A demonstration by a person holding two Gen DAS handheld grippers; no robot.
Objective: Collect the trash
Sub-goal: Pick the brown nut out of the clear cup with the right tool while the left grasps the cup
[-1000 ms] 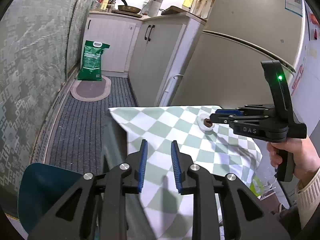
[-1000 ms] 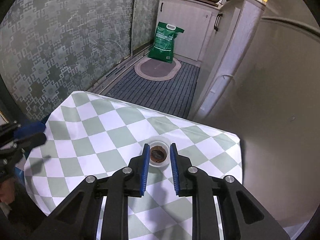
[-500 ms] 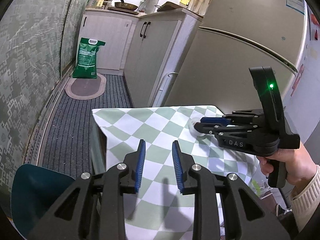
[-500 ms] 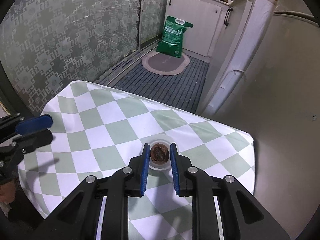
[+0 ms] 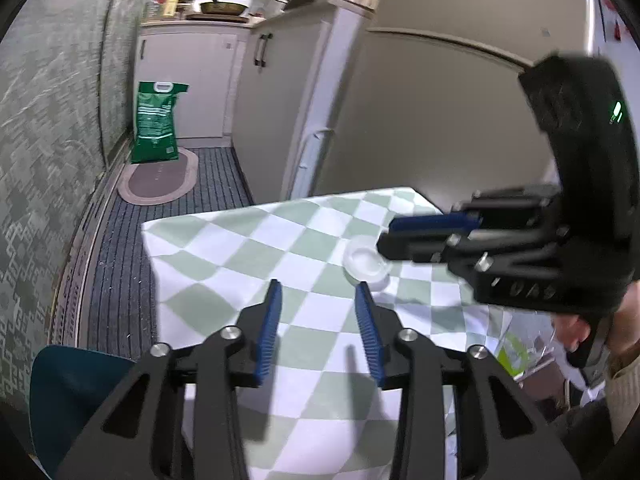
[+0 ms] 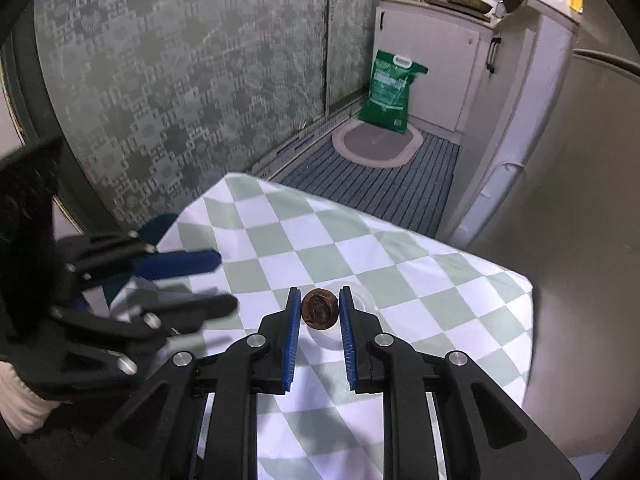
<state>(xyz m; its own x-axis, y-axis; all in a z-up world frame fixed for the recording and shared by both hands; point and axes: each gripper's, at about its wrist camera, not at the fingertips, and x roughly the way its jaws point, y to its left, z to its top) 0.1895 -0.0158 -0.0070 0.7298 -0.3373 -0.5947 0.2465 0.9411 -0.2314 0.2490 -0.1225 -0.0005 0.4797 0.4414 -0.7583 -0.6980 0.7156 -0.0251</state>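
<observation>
A small round brown piece of trash (image 6: 319, 307) sits between the blue pads of my right gripper (image 6: 319, 300), which is shut on it and holds it just above a clear plastic dish (image 6: 360, 300). In the left wrist view the dish (image 5: 366, 262) lies empty on the green-and-white checked tablecloth (image 5: 240, 248), and the right gripper (image 5: 386, 236) hovers at its right rim, hiding the brown piece. My left gripper (image 5: 318, 300) hangs over the cloth short of the dish. Its jaws are opening with nothing between them. It also shows at the left as the left gripper (image 6: 226, 282).
A beige fridge (image 5: 440, 112) stands right behind the table. White cabinets (image 5: 280, 92), a green sack (image 5: 156, 128) and an oval mat (image 5: 160, 178) lie down the striped floor. A teal chair (image 5: 76, 392) is at the table's near left corner.
The brown piece has come up out of the clear dish between the right jaws, leaving the dish empty. My left gripper has shifted over the table and its jaws have spread wider.
</observation>
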